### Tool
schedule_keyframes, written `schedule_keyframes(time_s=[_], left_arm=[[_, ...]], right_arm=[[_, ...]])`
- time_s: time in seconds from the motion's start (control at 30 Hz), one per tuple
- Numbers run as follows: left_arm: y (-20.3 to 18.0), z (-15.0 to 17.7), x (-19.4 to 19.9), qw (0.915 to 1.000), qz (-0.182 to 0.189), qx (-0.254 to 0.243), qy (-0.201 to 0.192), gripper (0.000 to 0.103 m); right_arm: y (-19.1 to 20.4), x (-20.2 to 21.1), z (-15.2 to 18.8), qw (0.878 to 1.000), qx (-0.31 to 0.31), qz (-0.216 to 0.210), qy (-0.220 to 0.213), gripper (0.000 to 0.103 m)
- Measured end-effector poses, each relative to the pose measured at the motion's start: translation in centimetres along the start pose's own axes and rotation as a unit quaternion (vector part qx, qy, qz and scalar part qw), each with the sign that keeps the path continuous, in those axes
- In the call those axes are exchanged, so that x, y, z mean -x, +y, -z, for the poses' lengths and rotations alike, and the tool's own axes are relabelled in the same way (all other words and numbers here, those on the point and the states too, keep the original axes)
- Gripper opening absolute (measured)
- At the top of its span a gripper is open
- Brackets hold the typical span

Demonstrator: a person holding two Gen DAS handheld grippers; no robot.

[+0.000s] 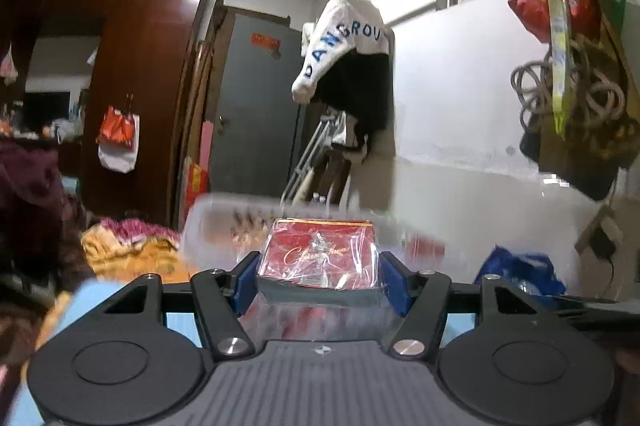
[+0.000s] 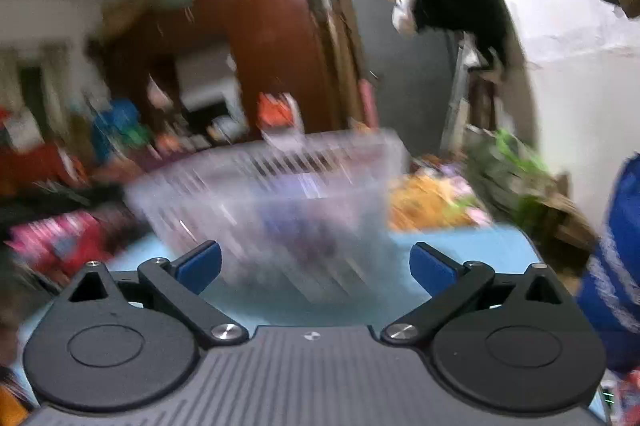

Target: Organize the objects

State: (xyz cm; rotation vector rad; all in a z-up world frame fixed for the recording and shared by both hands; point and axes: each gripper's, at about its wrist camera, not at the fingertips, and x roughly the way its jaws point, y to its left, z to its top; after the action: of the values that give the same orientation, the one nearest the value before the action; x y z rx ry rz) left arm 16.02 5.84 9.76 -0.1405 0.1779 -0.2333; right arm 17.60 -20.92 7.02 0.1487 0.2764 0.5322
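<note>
My left gripper (image 1: pixel 320 276) is shut on a red cigarette pack (image 1: pixel 320 254) in clear wrap, held upright between the blue pads, in front of a blurred clear plastic basket (image 1: pixel 224 226). In the right wrist view the same clear slotted basket (image 2: pixel 272 194) stands on a light blue surface (image 2: pixel 460 250), just ahead of my right gripper (image 2: pixel 316 266), which is open and empty. The right view is motion-blurred.
Yellow and pink cloth (image 1: pixel 128 246) lies left of the basket. A blue bag (image 1: pixel 520 270) sits at the right. A brown wardrobe (image 1: pixel 140 66), a grey door (image 1: pixel 256 98) and hanging clothes (image 1: pixel 344 42) stand behind. A blue sleeve (image 2: pixel 616 258) shows at the right edge.
</note>
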Motion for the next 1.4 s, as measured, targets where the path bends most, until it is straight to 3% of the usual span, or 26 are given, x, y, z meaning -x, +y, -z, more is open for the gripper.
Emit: schedule_keyframes(time_s=[0.03,0.1,0.2,0.27,0.33,0.47,0.6,0.7,0.83,0.97,1.13,1.4], left_arm=[[-0.3,-1.6,-0.7,1.0,-0.005,0.0,0.006,0.066],[-0.6,-3.8,-2.6,0.9998,-0.016,-0.004,0.014,0.066],[-0.2,-5.9,-6.1,0.9977,-0.049,0.004,0.046,0.067],[0.6,-6.2,-8.2,0.9953,-0.06,0.023,0.072,0.075],[1.4,-6.0,-9.7,0.9936,-0.066,0.035,0.085,0.086],[1.7,-5.8,-10.2,0.9913,-0.085,0.033,0.095,0.088],[1.7,-5.6,-8.3,0.9946,-0.082,0.024,0.06,0.103],[1.5,-5.5,-7.8,0.9955,-0.07,0.019,0.06,0.103],[1.2,-4.9,-8.1,0.9916,-0.093,0.01,0.09,0.103],[2.5,-4.1,-8.4,0.9897,-0.069,0.047,0.116,0.103],[2.6,-3.7,-8.4,0.988,-0.087,0.031,0.123,0.103],[1.3,-3.3,-7.3,0.9875,-0.092,0.009,0.127,0.103]], right_arm=[[0.5,0.4,-1.5,1.0,0.0,-0.011,-0.015,0.103],[1.8,0.1,-5.0,0.999,0.02,0.006,-0.027,0.103],[2.9,-3.1,-8.7,0.998,0.052,0.036,0.01,0.103],[2.9,-5.3,-9.7,0.997,0.054,0.046,0.039,0.103],[2.7,-7.1,-9.8,0.995,0.061,0.056,0.061,0.103],[2.4,-7.6,-8.9,0.993,0.06,0.072,0.069,0.103],[1.7,-6.4,-8.4,0.996,0.042,0.04,0.068,0.103],[1.6,-5.7,-8.3,0.997,0.038,0.039,0.046,0.103],[1.5,-5.1,-7.9,0.998,0.033,0.045,0.028,0.103],[1.9,-6.0,-7.4,0.995,0.051,0.077,0.046,0.103],[2.4,-6.2,-6.8,0.996,0.069,0.04,0.051,0.103],[2.2,-6.4,-6.4,0.994,0.061,0.055,0.069,0.103]])
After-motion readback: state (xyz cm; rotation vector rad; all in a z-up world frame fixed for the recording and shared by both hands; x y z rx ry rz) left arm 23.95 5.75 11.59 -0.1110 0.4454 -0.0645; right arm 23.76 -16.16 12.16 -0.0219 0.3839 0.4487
